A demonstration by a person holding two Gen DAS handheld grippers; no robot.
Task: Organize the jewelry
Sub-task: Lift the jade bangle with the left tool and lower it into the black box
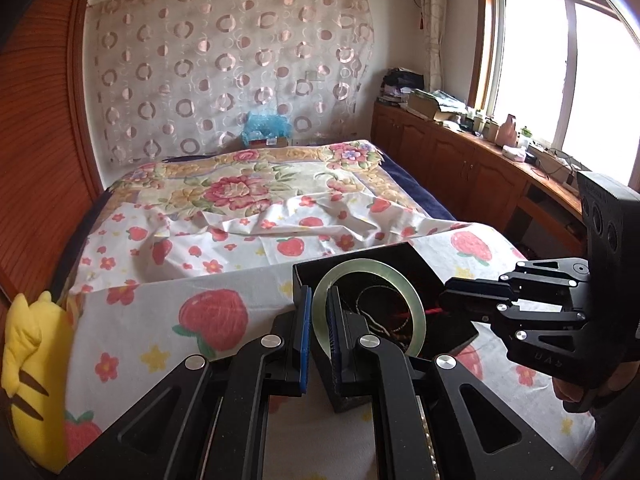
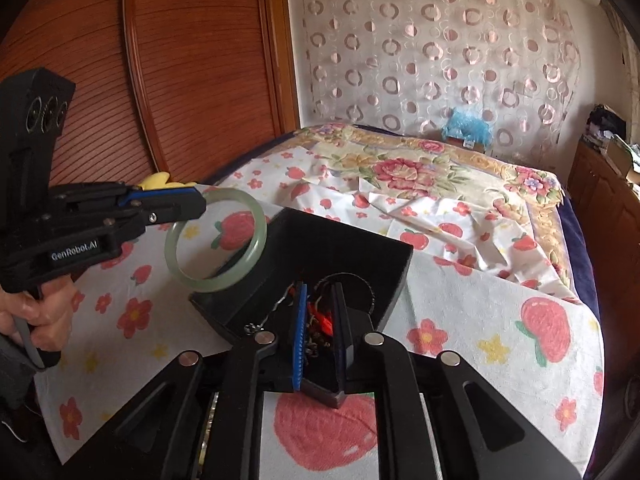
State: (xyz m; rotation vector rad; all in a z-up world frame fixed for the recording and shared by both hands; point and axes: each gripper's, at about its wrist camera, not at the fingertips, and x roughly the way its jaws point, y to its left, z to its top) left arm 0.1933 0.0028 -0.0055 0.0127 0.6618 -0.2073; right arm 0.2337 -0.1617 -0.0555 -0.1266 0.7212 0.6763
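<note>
A black open box (image 1: 404,260) (image 2: 336,240) sits on a strawberry-print cloth on the bed. It holds dark chains and red-threaded jewelry (image 2: 320,320). My left gripper (image 1: 318,328) (image 2: 200,202) is shut on a pale green jade bangle (image 1: 400,276) (image 2: 240,272) and holds it upright over the box's near-left rim. My right gripper (image 2: 322,336) (image 1: 452,292) reaches into the box, its jaws narrowly apart around the red-threaded jewelry; whether it grips anything I cannot tell.
A yellow plush toy (image 1: 32,360) lies at the bed's left edge. The floral bedspread (image 1: 240,184) stretches behind the box. Wooden cabinets (image 1: 460,160) with clutter run under the window on the right. A wooden wardrobe (image 2: 160,60) stands on the left.
</note>
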